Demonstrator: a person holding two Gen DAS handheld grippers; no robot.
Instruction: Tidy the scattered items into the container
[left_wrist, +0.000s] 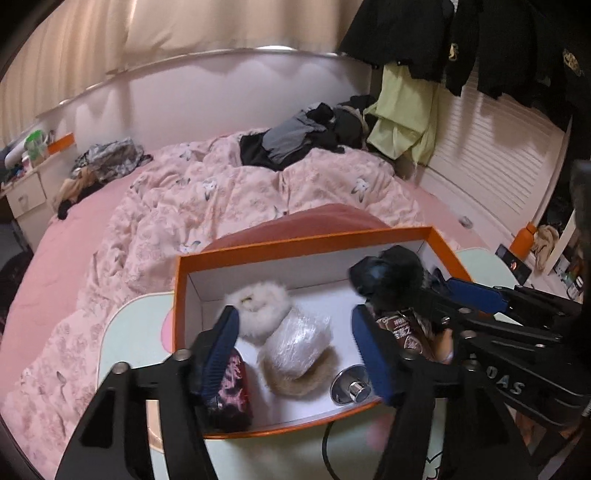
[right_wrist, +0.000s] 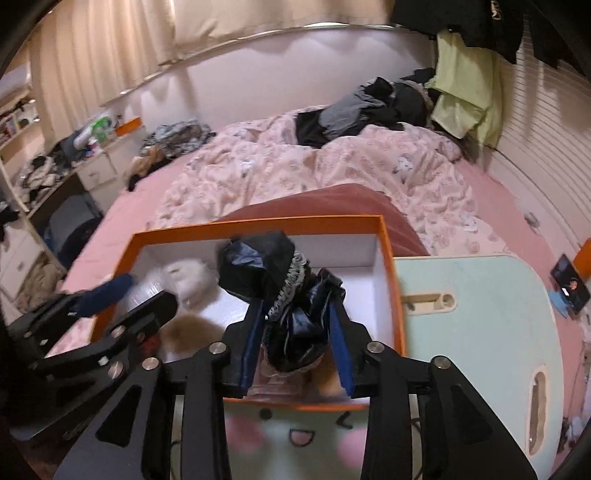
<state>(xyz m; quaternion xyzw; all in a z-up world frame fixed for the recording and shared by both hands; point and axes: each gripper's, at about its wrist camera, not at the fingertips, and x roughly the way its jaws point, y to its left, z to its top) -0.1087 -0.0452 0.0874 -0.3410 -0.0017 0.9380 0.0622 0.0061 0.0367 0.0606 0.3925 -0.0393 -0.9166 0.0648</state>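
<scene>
An orange box (left_wrist: 303, 242) with a white inside stands on a pale green lap table (left_wrist: 125, 332). It holds a white fluffy item (left_wrist: 258, 306), a plastic-wrapped bundle (left_wrist: 299, 338), a tan fur piece (left_wrist: 295, 382), a pink-and-black item (left_wrist: 232, 387), a metal knob (left_wrist: 351, 384) and a brown packet (left_wrist: 402, 328). My left gripper (left_wrist: 295, 354) is open and empty above the box's near half. My right gripper (right_wrist: 295, 339) is shut on a black shiny scrunchie (right_wrist: 280, 288) over the box (right_wrist: 388, 236), and it also shows in the left wrist view (left_wrist: 391, 280).
The table (right_wrist: 476, 314) sits on a bed with a rumpled pink duvet (left_wrist: 229, 199). Dark clothes (left_wrist: 306, 133) lie at the bed's head. A cluttered nightstand (left_wrist: 29, 170) stands at the left. A phone (right_wrist: 569, 284) lies at the right.
</scene>
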